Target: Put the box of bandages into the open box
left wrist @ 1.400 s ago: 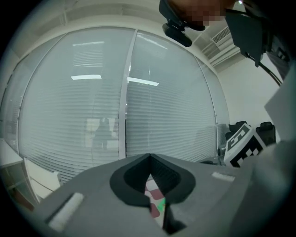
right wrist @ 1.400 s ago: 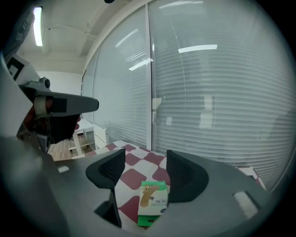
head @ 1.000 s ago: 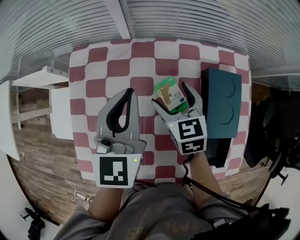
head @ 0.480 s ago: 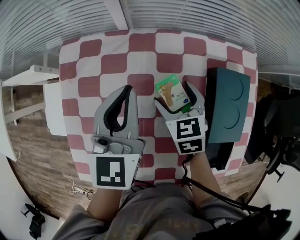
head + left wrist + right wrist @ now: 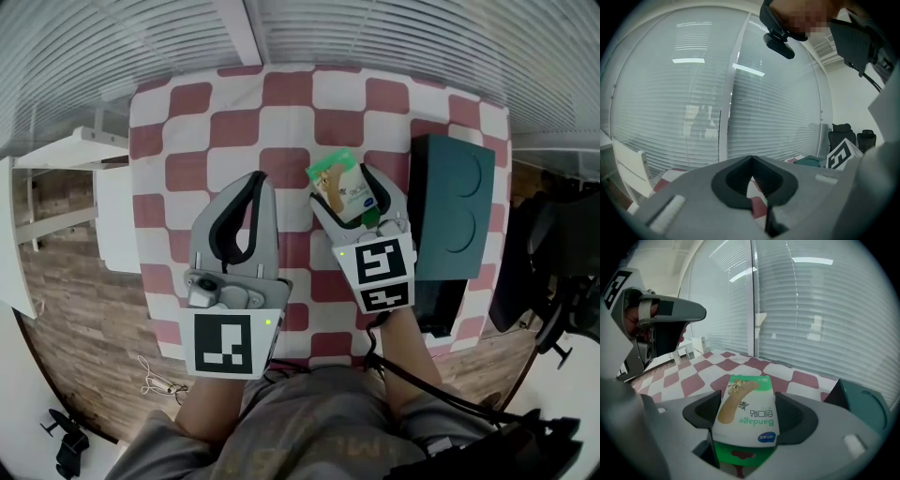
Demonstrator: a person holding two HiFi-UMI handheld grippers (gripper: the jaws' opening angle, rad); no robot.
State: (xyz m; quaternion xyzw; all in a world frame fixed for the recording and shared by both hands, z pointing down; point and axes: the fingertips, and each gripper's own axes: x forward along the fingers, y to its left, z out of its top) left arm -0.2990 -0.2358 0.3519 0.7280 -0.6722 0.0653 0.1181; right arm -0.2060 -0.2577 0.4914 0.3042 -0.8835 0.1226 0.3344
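Bandage box [image 5: 746, 414] in right gripper [image 5: 345, 192] is white and green, plaster pictured.

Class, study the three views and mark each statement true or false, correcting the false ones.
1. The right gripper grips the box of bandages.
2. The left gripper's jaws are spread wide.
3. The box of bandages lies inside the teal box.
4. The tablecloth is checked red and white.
1. True. The right gripper has the box of bandages between its jaws.
2. False. The left gripper has its jaws together, with nothing between them.
3. False. The box of bandages is in the right gripper, over the cloth and to the left of the teal box.
4. True. The tablecloth shows red and white checks.
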